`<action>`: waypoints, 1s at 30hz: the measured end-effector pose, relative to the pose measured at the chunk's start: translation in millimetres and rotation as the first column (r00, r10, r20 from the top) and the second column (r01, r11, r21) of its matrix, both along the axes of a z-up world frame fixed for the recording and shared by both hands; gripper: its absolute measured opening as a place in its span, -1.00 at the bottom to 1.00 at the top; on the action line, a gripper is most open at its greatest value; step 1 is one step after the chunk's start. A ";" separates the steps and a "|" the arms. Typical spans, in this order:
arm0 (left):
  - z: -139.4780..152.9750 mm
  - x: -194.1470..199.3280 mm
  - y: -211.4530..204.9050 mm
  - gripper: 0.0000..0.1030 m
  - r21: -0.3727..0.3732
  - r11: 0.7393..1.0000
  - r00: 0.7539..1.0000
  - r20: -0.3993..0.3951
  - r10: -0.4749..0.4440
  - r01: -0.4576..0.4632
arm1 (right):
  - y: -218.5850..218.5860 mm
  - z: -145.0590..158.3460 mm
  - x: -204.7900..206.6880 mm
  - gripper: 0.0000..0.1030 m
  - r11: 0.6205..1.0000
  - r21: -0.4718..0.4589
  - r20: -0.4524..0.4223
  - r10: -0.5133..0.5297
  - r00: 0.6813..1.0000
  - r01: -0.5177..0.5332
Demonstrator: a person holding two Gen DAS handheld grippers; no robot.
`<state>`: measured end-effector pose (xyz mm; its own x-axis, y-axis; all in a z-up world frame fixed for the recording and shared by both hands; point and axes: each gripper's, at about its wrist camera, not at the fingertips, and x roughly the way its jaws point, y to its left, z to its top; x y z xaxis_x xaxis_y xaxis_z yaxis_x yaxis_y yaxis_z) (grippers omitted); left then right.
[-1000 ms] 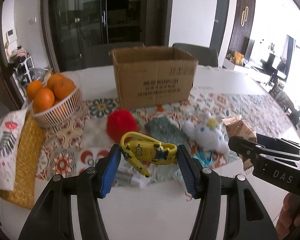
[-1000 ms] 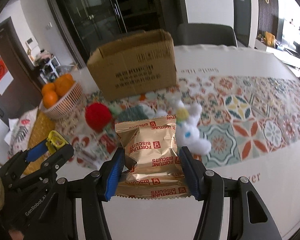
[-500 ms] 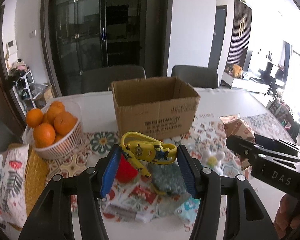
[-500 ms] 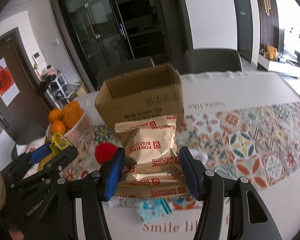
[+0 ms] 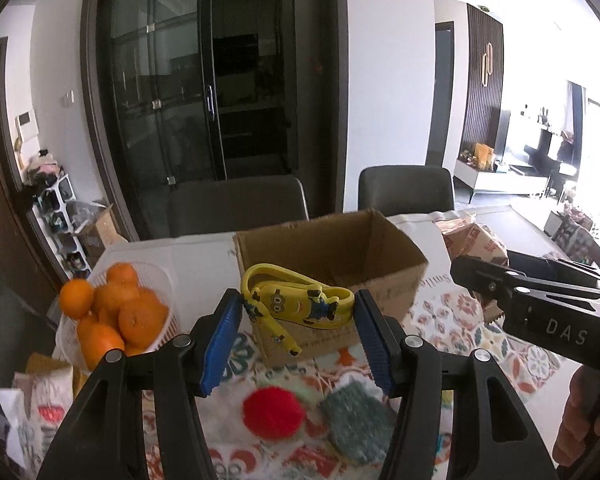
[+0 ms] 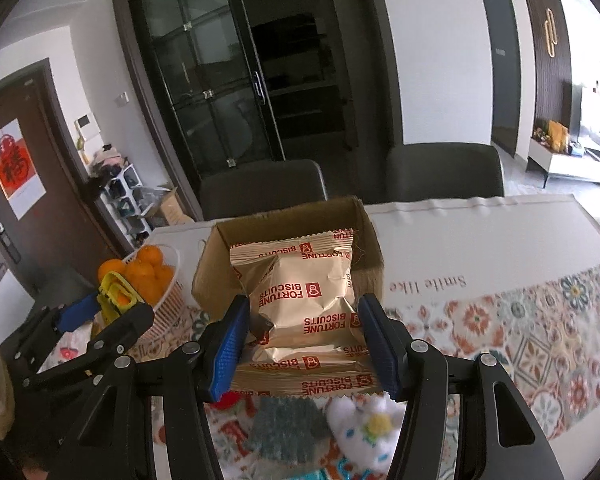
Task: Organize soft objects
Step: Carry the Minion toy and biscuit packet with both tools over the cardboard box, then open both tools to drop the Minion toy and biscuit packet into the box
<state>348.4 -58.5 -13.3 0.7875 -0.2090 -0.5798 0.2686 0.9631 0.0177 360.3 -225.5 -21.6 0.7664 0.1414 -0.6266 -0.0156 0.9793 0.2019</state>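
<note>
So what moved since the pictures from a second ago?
Both grippers rose and moved toward the cardboard box, so its open top now shows. The left gripper kept hold of the yellow minion toy, the right gripper its biscuit packet. The red pompom and oranges stayed put.

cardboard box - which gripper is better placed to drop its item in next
Right gripper, probably: its biscuit packet already lines up with the cardboard box opening, while the left gripper holds the minion toy before the near wall.
</note>
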 end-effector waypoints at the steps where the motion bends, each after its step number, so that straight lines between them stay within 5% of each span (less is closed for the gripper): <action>1: 2.5 6.5 -0.8 0.11 0.004 1.000 1.000 0.005 0.002 -0.002 | -0.5 1.3 4.9 0.11 1.000 0.000 -0.002 0.004 1.000 -0.004; 11: 14.1 60.3 -8.5 0.11 0.026 1.000 1.000 -0.003 -0.006 0.006 | -1.0 7.1 66.9 0.11 0.998 -0.021 -0.059 0.057 0.997 -0.059; 30: -27.0 159.3 -22.4 0.12 0.063 0.997 0.974 -0.225 -0.024 0.040 | -10.4 -47.5 180.0 0.11 0.992 0.037 -0.302 0.126 0.945 -0.121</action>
<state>507.7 -80.9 -40.4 0.6297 -0.1869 -0.7540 0.3037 0.9526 0.0175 540.3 -235.8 -69.0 0.5167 0.2358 -0.8230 -0.0715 0.9698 0.2330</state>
